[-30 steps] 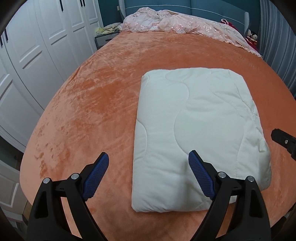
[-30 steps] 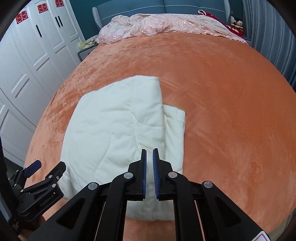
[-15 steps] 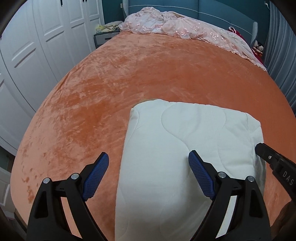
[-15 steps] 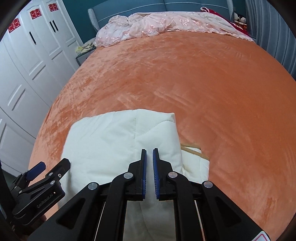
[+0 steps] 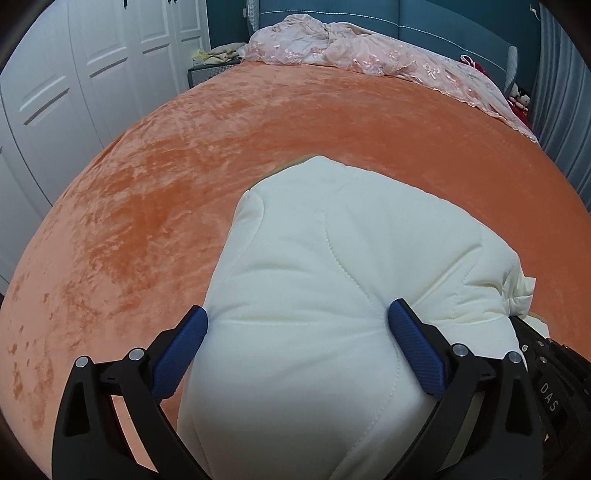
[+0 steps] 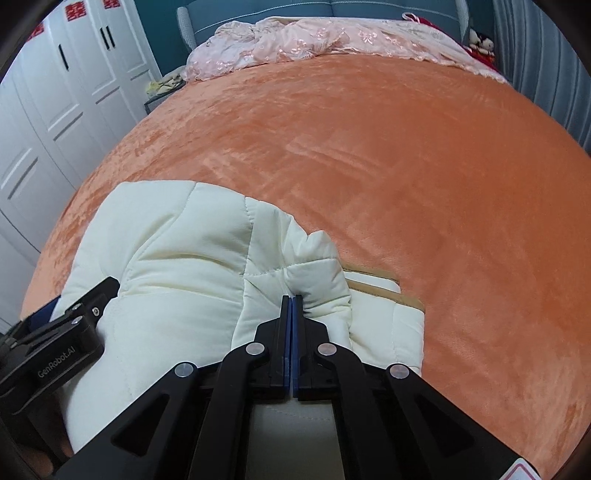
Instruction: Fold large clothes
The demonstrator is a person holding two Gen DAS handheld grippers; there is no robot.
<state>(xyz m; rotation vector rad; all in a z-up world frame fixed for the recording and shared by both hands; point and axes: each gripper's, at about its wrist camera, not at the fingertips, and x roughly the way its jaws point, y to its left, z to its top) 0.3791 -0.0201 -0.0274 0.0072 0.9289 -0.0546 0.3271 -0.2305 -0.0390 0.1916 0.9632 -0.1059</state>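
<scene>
A cream quilted garment [image 5: 332, 280], folded into a thick pad, lies on the near part of the orange bedspread [image 5: 184, 147]. My left gripper [image 5: 297, 334] straddles its near bulge, the blue pads [image 5: 410, 338] wide apart and pressed against the padding on both sides. My right gripper [image 6: 292, 301] is shut with a pinch of the cream garment [image 6: 184, 240] at its tips, at the garment's right side. A lower folded layer with a tan edge [image 6: 384, 291] shows beside it. Each gripper shows at the other view's edge.
A pink lace cover [image 6: 332, 37] lies heaped at the head of the bed against a blue headboard [image 5: 406, 14]. White wardrobe doors [image 5: 74, 74] stand along the left. A small nightstand [image 6: 162, 92] is beside the bed. Grey curtains [image 6: 546, 55] hang right.
Both grippers have come down and forward onto the garment. The left pads now press into its bulge, and the right tips have closed fully on a pinch of fabric, bunching it.
</scene>
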